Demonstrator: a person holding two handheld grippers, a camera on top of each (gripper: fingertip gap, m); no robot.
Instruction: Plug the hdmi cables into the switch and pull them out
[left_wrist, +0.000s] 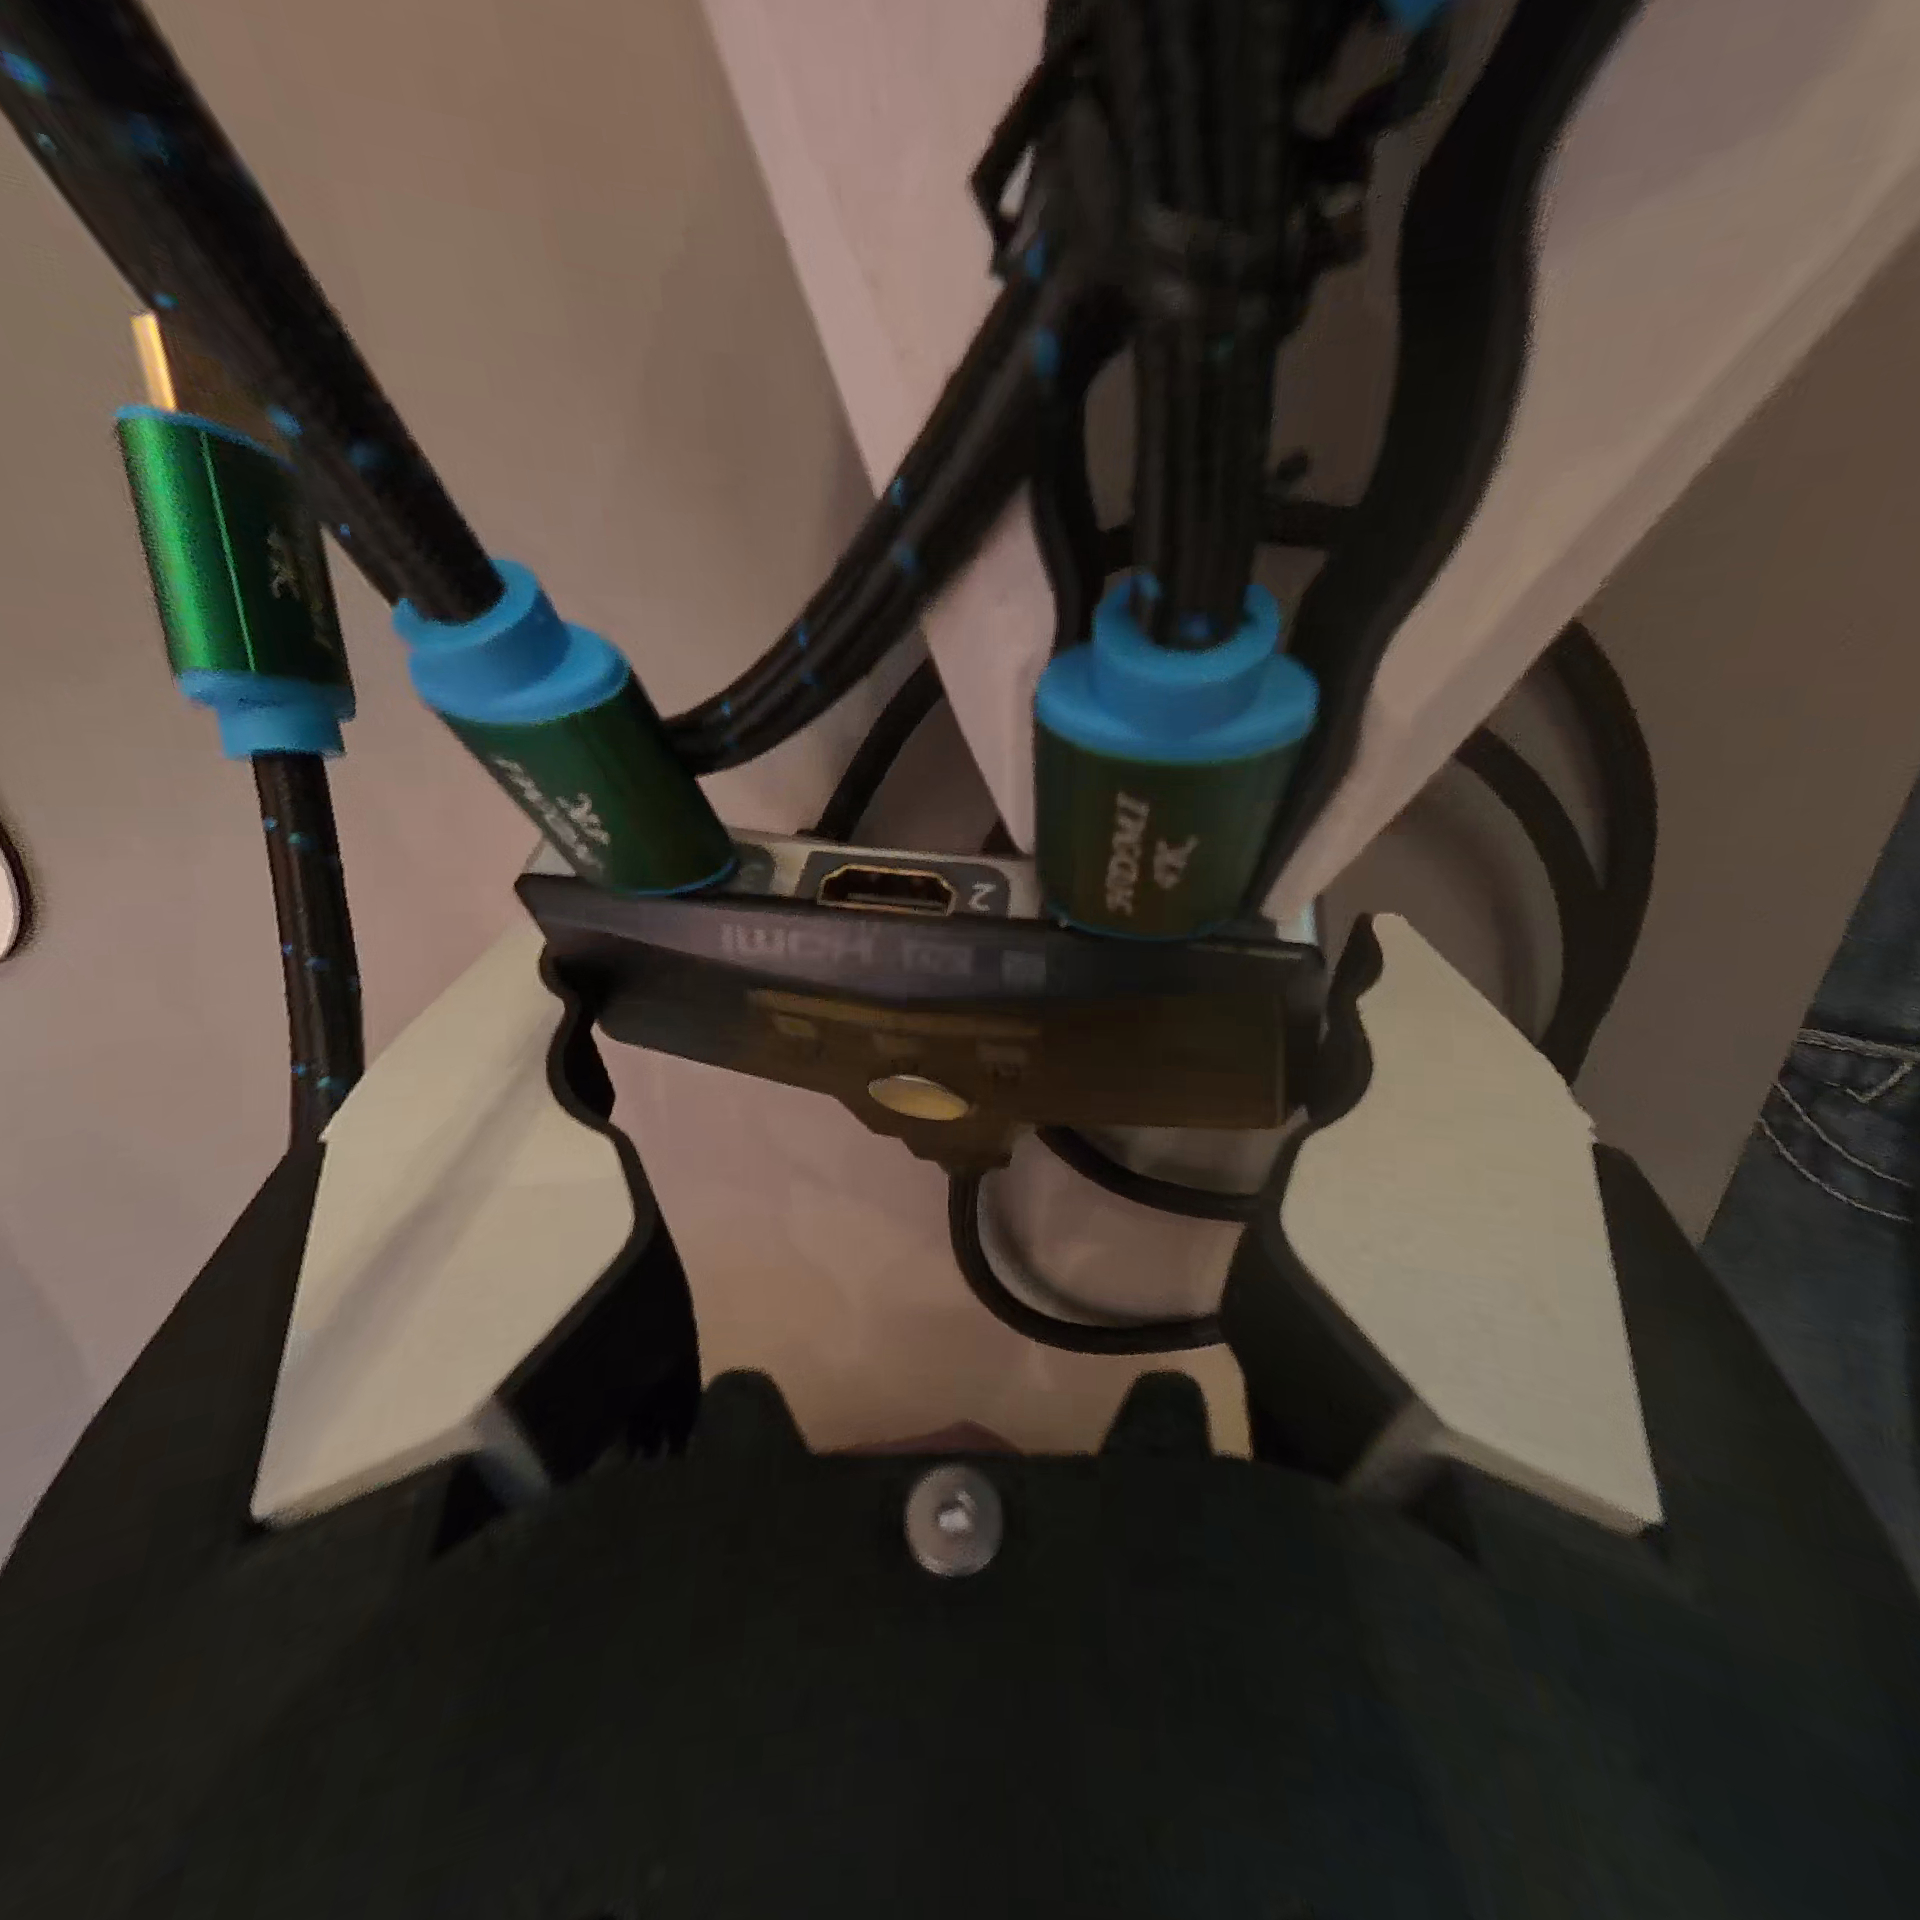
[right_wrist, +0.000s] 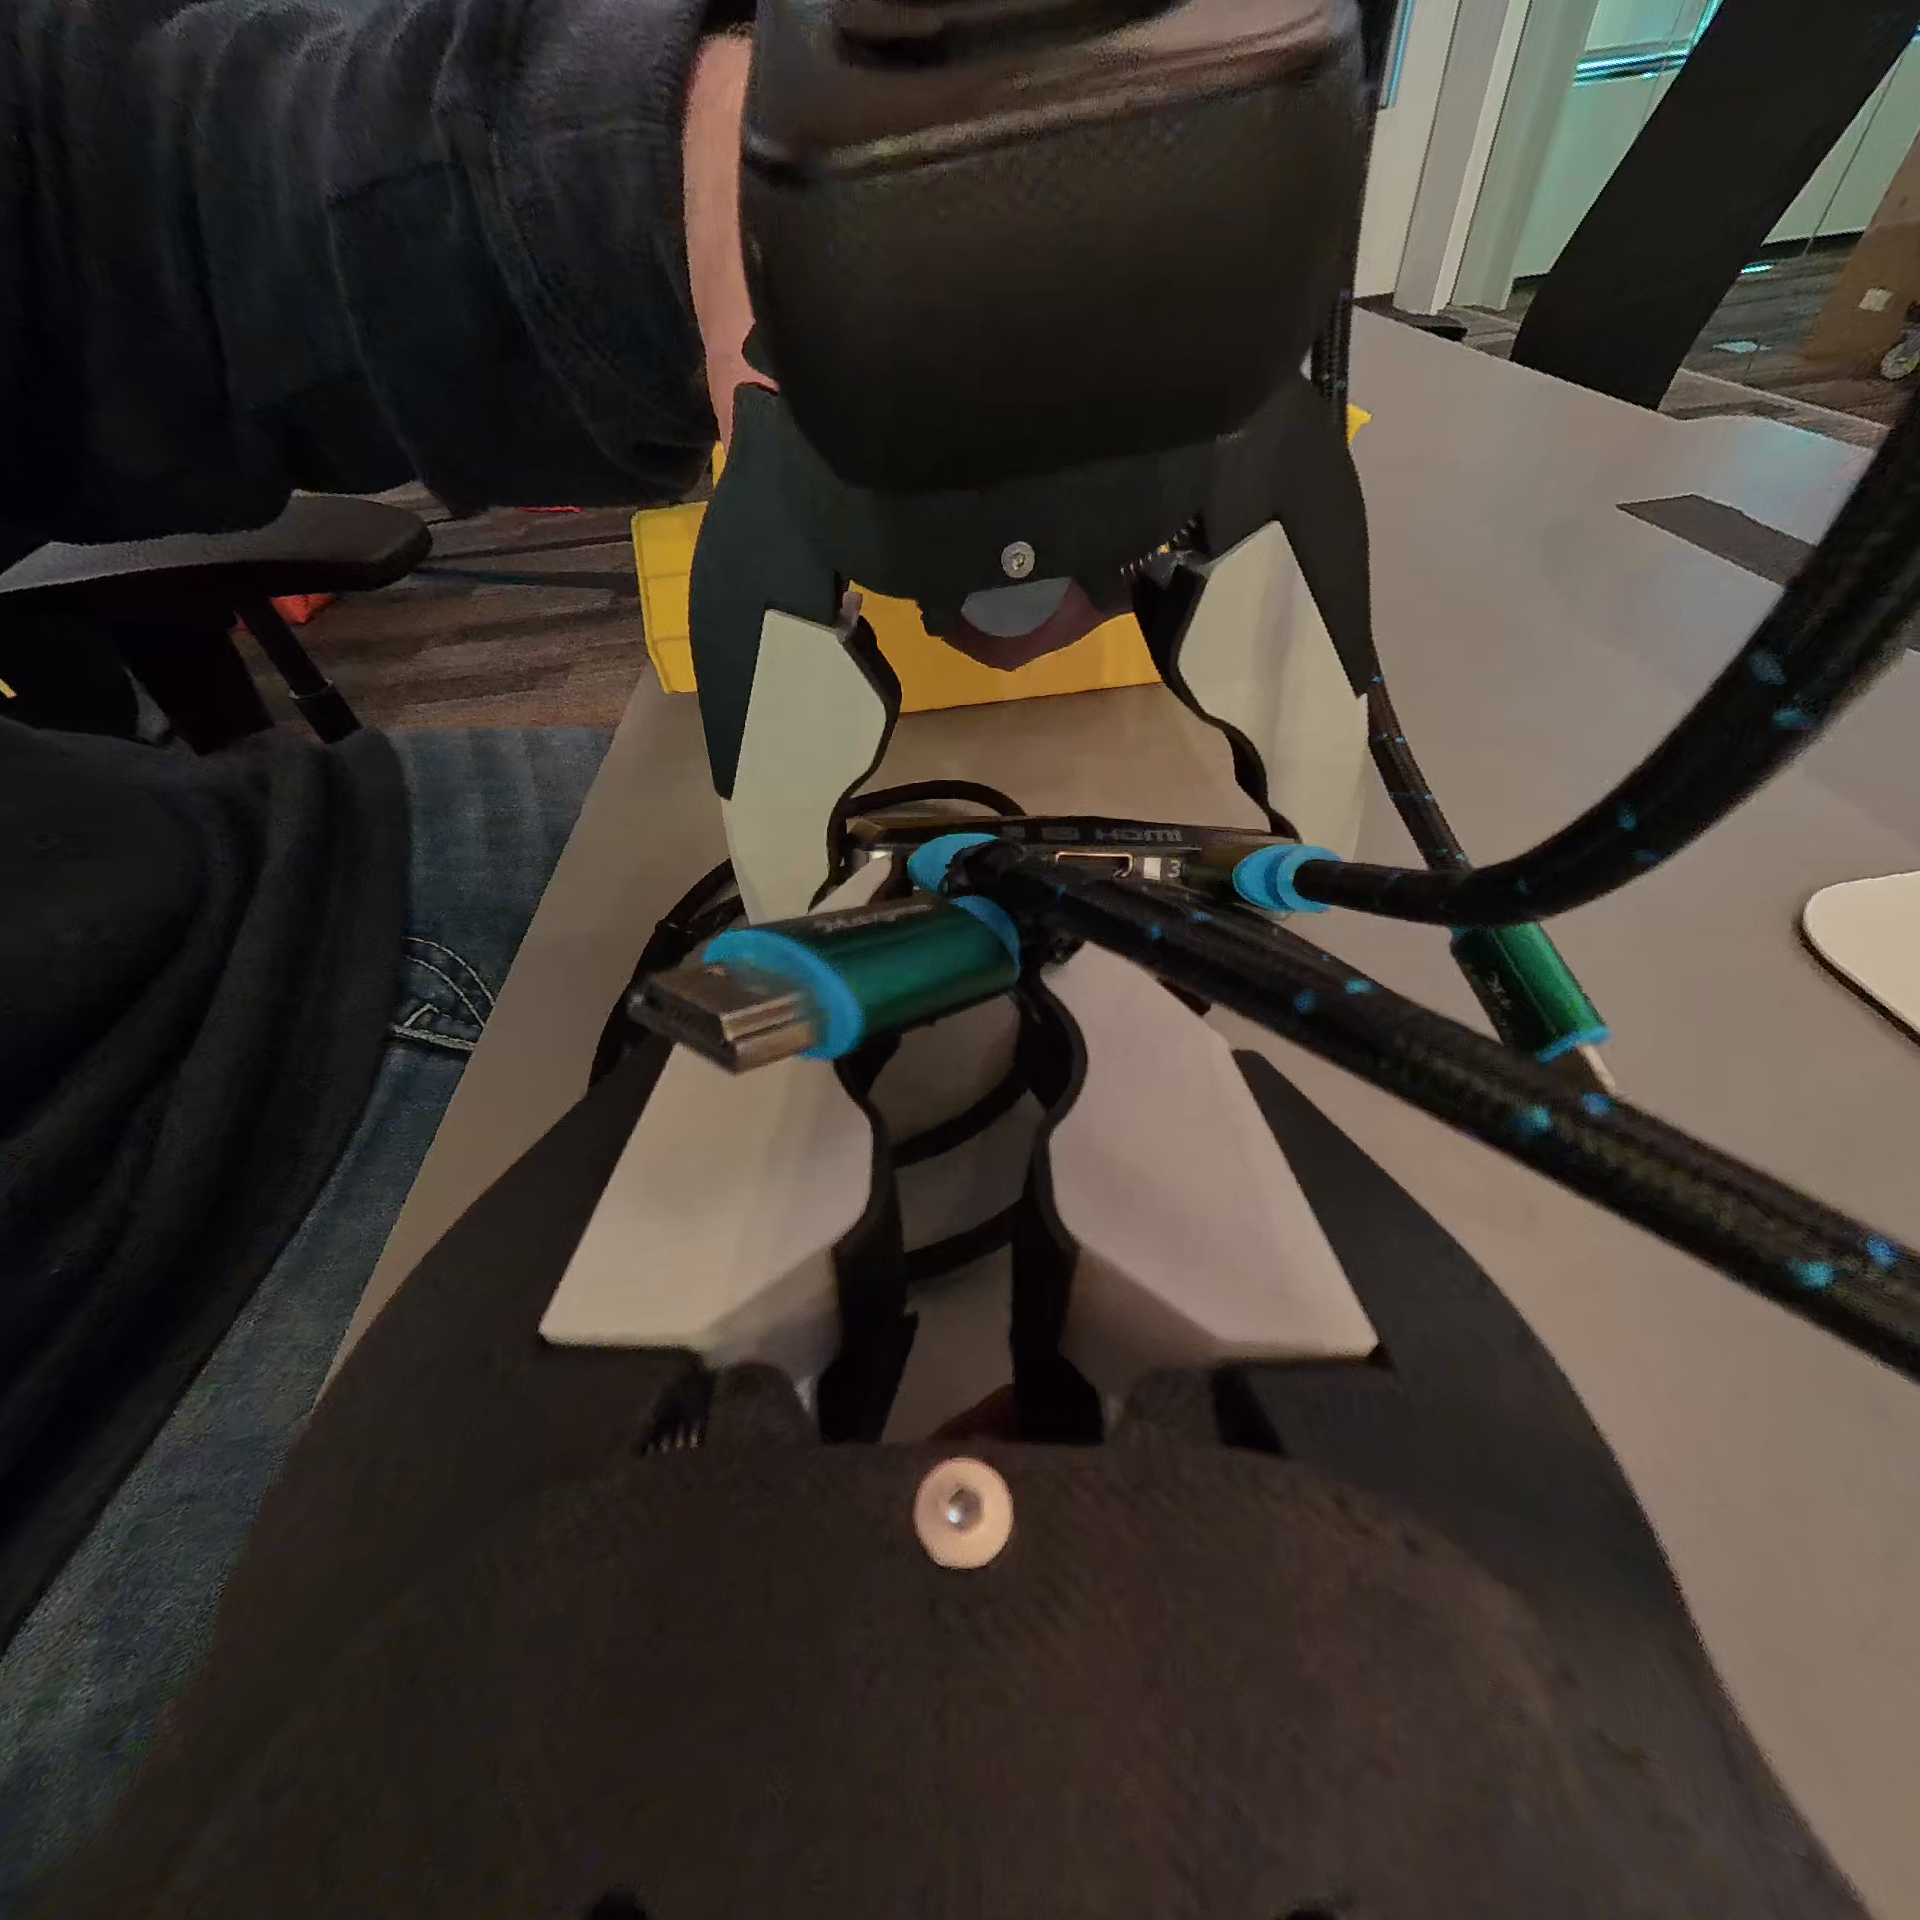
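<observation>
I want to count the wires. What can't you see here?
Right wrist view: loose plug covers the right claw's tips; grip unclear.
Left wrist view: cables cut off by the top edge.
Left wrist view: switch buttons blurred; left claw covers its ends.

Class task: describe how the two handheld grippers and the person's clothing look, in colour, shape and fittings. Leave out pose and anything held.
The left gripper and the right gripper look alike: textured black bodies, a silver screw at the centre, and two white wedge-shaped fingers with wavy black inner edges. The person wears a dark sleeve and blue jeans.
</observation>
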